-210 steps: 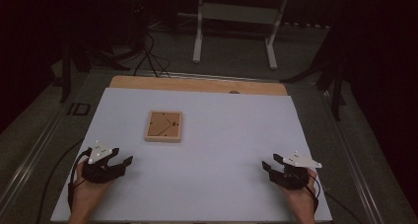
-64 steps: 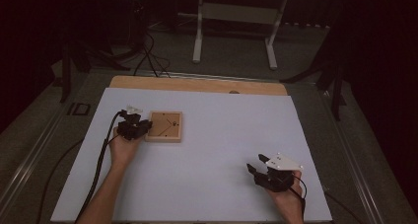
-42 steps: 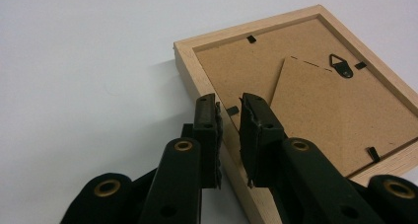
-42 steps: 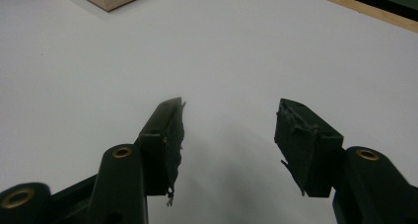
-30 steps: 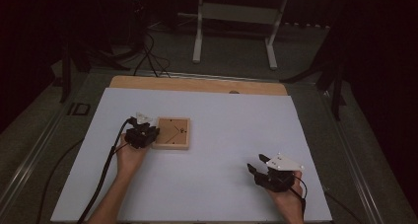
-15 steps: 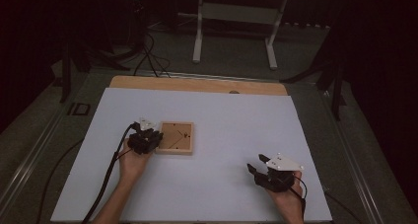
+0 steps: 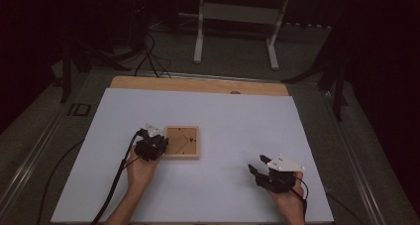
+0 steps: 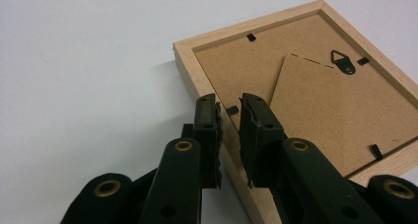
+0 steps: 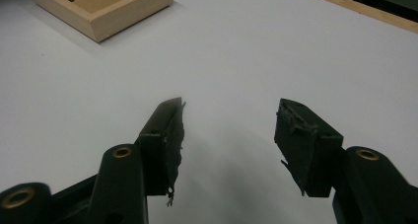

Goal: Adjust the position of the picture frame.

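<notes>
The wooden picture frame (image 7: 182, 141), lying back-side up, has been dragged across the white tabletop (image 7: 223, 111) toward the person since a moment ago; it is clamped at its left rail by the left hand-held gripper (image 8: 229, 113), one jaw outside the wood, one inside on the backing board; the frame is thus judged to be mid-reposition, nearer the right hand-held gripper (image 9: 229, 123), which is kept released and empty, well apart from the frame.

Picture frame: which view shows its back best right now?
The left gripper view: the picture frame is close, showing its backing board, clips and hanger, with the left gripper closed on its rim. The high view shows it small; the right gripper view catches one corner.
</notes>
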Available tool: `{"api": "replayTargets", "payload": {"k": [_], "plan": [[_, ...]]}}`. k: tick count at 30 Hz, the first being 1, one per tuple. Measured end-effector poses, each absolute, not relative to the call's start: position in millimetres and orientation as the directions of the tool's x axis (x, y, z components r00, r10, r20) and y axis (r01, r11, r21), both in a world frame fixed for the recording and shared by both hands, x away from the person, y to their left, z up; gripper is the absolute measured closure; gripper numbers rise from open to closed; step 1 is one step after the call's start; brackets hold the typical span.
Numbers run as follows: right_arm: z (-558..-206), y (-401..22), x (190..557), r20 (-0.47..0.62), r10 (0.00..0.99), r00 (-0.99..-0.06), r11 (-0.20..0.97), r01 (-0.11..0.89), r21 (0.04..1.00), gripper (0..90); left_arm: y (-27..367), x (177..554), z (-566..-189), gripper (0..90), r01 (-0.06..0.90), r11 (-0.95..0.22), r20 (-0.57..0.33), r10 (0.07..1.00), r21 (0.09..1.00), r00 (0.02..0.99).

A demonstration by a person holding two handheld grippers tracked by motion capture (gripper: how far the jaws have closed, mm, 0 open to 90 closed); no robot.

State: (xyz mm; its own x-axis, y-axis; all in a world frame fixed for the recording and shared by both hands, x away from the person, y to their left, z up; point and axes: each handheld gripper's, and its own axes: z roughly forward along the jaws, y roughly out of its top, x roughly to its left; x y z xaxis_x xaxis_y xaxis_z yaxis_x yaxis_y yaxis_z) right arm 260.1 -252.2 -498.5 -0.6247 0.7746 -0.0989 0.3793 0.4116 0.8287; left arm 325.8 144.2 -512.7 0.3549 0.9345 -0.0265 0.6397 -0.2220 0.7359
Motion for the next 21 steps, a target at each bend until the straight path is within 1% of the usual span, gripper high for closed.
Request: {"api": "replayTargets", "payload": {"k": [4,21], "plan": [[-498.5,-252.0,260.2,-0.099,0.774,-0.626,0.413,0.380,0.828,44.0,137.4,323.3,-512.9,78.2,0.646,-0.201,-0.039,0.941,0.737,0.337],[-498.6,-252.0,260.4,-0.096,0.773,-0.626,0.412,0.381,0.828,43.9,97.0,322.6,-513.7,78.3,0.637,-0.204,-0.046,0.934,0.743,0.354]]}}
